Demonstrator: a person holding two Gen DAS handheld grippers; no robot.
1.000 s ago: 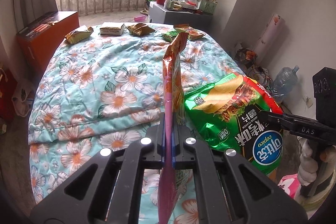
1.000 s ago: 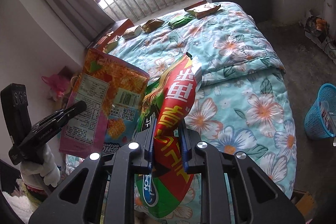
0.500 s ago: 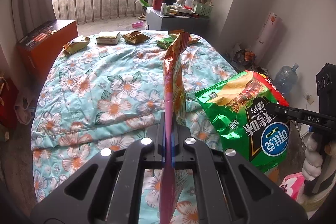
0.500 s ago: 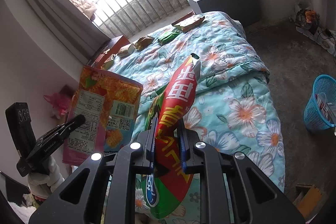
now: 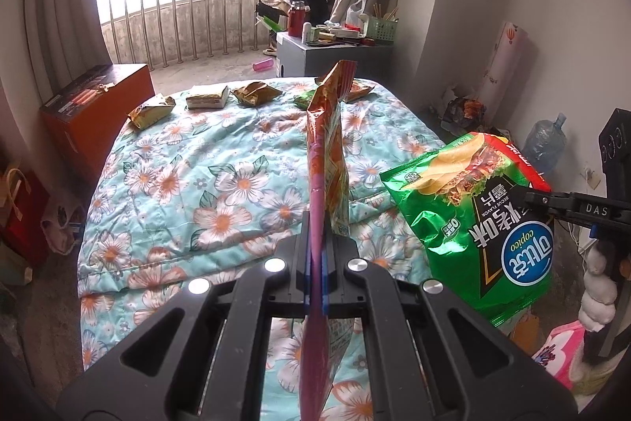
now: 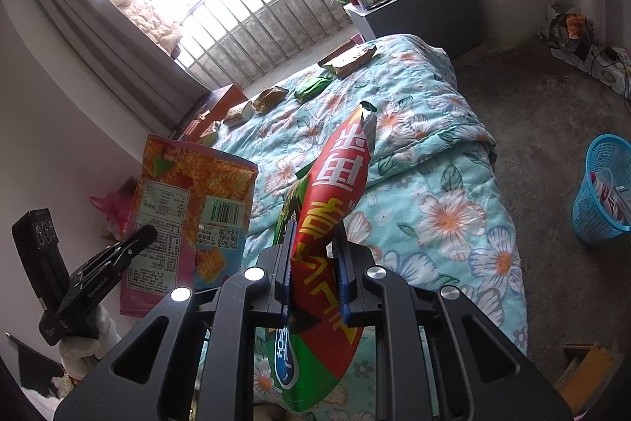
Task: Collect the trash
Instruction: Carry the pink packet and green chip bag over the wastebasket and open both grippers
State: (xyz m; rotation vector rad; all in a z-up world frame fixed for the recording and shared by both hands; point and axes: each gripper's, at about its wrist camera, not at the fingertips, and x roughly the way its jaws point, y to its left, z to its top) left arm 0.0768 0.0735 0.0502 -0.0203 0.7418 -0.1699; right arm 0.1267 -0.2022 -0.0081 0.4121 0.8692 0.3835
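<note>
Now left claw [image 5: 315, 279] pinching orange bag [image 5: 329, 152]; right claw [image 6: 315, 275] pinching green bag [image 6: 335, 208].

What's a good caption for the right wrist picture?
Right gripper pinches a chip bag above the flowery bed.

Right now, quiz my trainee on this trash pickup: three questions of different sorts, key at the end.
1. True or false: the left gripper is shut on the orange snack bag.
2. Which bag does the right gripper hold? A) green and red chip bag B) a small gold wrapper C) nothing
3. Fill in: the blue basket stands on the ____, apart from the bed.

Key: 1 true; 2 A; 3 floor.
</note>
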